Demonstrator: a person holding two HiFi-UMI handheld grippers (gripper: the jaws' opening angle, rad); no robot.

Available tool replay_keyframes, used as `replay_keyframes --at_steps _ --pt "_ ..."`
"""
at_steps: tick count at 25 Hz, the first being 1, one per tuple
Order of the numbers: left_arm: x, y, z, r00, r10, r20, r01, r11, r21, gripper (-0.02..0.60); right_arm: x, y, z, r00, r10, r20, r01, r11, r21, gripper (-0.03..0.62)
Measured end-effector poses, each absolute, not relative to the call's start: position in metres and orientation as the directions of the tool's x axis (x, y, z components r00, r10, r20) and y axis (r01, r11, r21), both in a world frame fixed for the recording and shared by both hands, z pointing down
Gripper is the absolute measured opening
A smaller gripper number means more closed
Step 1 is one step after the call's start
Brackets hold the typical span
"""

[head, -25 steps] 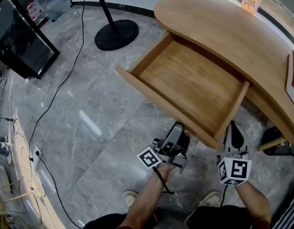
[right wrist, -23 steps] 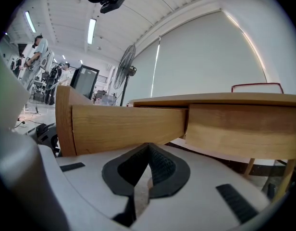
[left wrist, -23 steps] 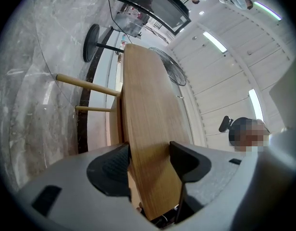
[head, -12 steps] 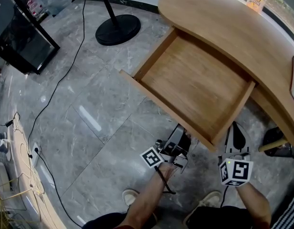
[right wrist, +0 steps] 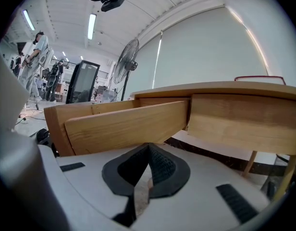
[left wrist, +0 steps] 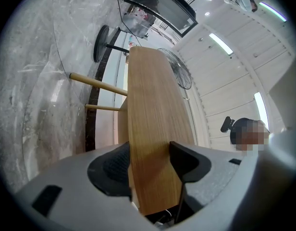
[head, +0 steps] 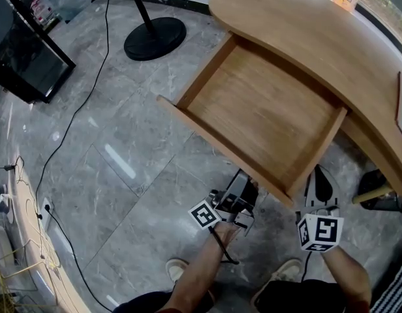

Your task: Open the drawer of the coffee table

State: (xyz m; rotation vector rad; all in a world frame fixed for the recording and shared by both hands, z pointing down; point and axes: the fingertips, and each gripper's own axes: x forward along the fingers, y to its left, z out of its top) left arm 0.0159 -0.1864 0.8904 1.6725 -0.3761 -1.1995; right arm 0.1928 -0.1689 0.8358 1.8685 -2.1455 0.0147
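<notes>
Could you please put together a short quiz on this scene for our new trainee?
1. True or false: a book lies inside the open drawer.
2. What is the left claw clamped on? A) the drawer front B) a table leg C) a cable
3. Fill in: the right claw is ___, holding nothing.
Key: 1 false; 2 A; 3 shut.

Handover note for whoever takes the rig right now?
Left gripper: fingers shut on the drawer front, which runs edge-on between them.
Right gripper: shut, empty, beside the drawer's near corner.
Drawer: well out of the coffee table, nothing visible inside.
Done: drawer open.
Left: probably just release the front and back off.
</notes>
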Motion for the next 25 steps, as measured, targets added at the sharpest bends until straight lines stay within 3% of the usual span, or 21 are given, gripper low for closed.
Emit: replay_keyframes --at_steps 12,18,25 --pt "0.014 -0.186 0.896 0.498 -0.706 -0.504 0.225 -0.456 0.861 0.265 0.191 -0.169 0.839 -0.111 -0.966 0.233 -0.970 0.156 0.184 -0.005" --pt "0.009 -0.188 0.906 0.542 -0.703 -0.461 0.120 -0.478 0.870 0.265 0.193 -0.170 0.838 -0.104 -0.966 0.235 -0.971 0.150 0.188 -0.005" --pt "0.007 -0.189 0.936 0.606 -0.738 -0.297 -0.092 -0.436 0.895 0.265 0.196 -0.169 0.843 -0.097 -0.964 0.247 -0.971 0.146 0.190 -0.005"
